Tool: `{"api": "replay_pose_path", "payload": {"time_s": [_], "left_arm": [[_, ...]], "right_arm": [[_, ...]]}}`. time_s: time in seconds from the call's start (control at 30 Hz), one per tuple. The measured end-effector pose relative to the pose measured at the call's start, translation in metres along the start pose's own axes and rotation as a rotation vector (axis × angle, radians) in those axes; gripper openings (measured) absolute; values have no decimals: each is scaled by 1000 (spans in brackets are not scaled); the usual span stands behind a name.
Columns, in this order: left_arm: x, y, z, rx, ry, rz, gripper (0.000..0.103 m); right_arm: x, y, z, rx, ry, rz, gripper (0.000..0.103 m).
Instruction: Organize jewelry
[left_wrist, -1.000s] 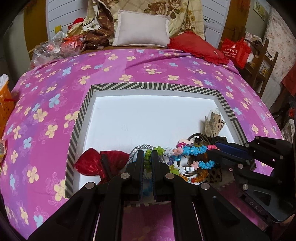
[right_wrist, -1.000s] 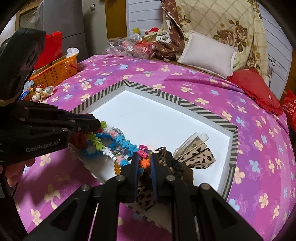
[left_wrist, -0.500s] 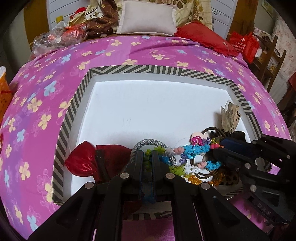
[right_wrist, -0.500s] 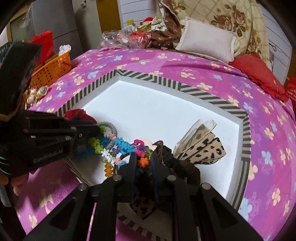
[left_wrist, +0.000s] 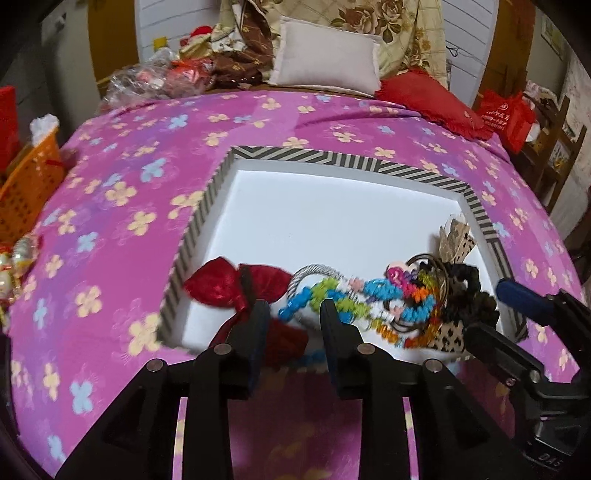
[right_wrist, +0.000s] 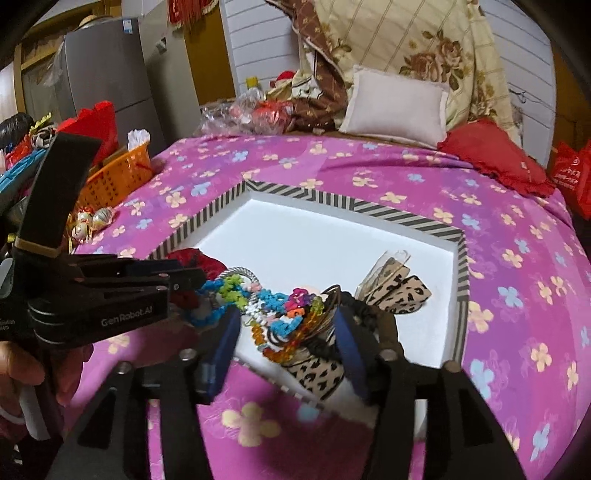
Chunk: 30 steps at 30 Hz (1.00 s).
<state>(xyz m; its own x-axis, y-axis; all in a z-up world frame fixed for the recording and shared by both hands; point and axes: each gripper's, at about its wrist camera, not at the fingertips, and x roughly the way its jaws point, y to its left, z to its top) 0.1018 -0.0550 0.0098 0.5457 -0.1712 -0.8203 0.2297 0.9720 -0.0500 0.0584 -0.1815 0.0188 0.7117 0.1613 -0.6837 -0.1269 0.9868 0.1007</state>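
A white tray with a striped rim (left_wrist: 340, 159) (right_wrist: 402, 218) lies on the pink flowered bedspread. A colourful bead-flower necklace (left_wrist: 354, 295) (right_wrist: 273, 306) lies in a heap at the tray's near edge, with a red bow (left_wrist: 229, 286), a grey cord ring (left_wrist: 314, 269), a black scrunchie (left_wrist: 469, 291) and leopard-print bows (right_wrist: 402, 291). My left gripper (left_wrist: 290, 314) is open and empty just before the necklace's left end. My right gripper (right_wrist: 284, 332) is open and empty, its jaws standing on either side of the heap's right part.
An orange basket (right_wrist: 114, 177) and small figurines (right_wrist: 88, 221) sit at the bed's left side. Pillows (left_wrist: 328, 61), a red cushion (left_wrist: 432, 99) and bags lie at the headboard. A red bag (left_wrist: 506, 118) and wooden chair stand at right.
Both grippers were shut on the necklace and held it stretched above the tray. Now both are open and have drawn back, and the necklace lies in the tray.
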Motion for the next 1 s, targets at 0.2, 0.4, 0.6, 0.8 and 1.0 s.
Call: {"api": "replay_pose_path", "payload": {"time_s": [0.2, 0.4, 0.6, 0.8, 1.0], "left_arm": [[-22, -1, -16, -8, -33, 21, 20], [-36, -4, -28, -8, -64, 40, 20], [-46, -7, -35, -6, -88, 57, 20], [-53, -8, -38, 0, -104, 70, 20], [-55, -8, -40, -4, -106, 74, 20]], "right_arm": [[-15, -3, -15, 57, -18, -5, 67], [-23, -7, -30, 96, -13, -27, 73], [-25, -11, -35, 116, 0, -38, 77], [-26, -10, -38, 113, 1, -38, 77], [-27, -9, -38, 114, 2, -40, 77]]}}
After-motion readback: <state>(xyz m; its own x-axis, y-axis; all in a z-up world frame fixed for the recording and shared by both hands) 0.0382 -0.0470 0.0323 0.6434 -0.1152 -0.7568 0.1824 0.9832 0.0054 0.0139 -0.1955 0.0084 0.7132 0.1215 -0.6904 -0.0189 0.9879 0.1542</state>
